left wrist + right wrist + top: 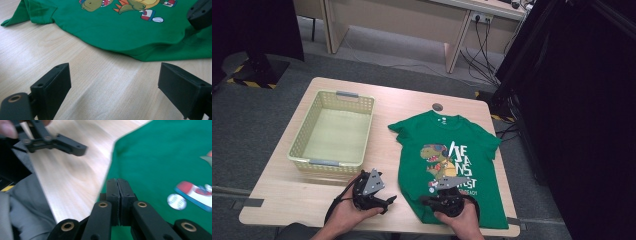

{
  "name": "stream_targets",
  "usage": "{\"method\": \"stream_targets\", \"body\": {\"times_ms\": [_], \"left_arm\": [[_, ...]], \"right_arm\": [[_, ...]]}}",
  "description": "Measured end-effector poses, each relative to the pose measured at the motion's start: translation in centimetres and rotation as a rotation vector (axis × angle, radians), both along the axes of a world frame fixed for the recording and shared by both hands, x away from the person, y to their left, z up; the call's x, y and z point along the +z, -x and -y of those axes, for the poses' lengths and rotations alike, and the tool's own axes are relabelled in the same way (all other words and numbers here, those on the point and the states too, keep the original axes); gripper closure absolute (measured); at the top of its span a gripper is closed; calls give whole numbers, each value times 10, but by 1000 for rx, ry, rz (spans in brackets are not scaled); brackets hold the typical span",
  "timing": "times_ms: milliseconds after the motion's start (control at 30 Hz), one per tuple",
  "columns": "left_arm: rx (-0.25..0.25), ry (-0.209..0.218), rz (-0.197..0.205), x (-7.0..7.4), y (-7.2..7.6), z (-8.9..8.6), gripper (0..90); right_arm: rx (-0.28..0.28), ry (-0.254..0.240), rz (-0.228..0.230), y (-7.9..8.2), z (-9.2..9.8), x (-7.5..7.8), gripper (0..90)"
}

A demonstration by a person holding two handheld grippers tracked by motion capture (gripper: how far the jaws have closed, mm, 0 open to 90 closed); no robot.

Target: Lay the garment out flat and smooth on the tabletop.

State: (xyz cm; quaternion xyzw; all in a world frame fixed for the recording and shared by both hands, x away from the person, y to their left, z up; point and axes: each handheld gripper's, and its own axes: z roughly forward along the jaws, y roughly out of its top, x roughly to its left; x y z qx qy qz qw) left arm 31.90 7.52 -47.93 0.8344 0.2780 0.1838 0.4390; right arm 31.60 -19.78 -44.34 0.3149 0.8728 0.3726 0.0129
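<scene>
The right gripper [117,182] sits at the bottom hem of the green dinosaur T-shirt [447,160], its jaws pressed fully together. In the right gripper view the pads meet right at the hem's near-left corner, over green cloth; whether a fold of fabric is pinched between them I cannot tell, since the tips hide the contact.

The T-shirt lies flat on the wooden table [277,200], print up, collar pointing away from the person and hem toward them, so its long axis runs from near edge to far edge. It lies to the right of the pale green plastic basket [334,131], apart from it.

The left gripper [112,82] rests on bare table just beside the shirt's left hem edge, jaws wide apart and holding nothing; the cloth lies straight ahead of it, near but not touching. The right hand [462,217] is the one already on the shirt, so the left gripper likely needs only a short reach forward to catch the hem.
</scene>
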Motion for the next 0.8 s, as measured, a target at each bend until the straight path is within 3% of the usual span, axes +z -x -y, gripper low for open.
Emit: {"method": "stream_targets", "body": {"times_ms": [200, 433, 600, 700, 800], "left_arm": [[8, 28, -6, 0, -1, -3, 105], [8, 29, -8, 0, -1, -3, 108], [9, 29, -7, 0, -1, -3, 110], [9, 28, -7, 0, -1, -3, 111], [11, 28, -8, 0, -1, -3, 110]], "right_arm": [[70, 3, -2, 6, -16, 1, 885], [142, 3, -41, 12, -33, -10, 877], [206, -6, -28, 17, -41, -12, 793], [206, -22, -3, 19, -38, -5, 728], [159, -47, 34, 15, -26, 7, 699]]}}
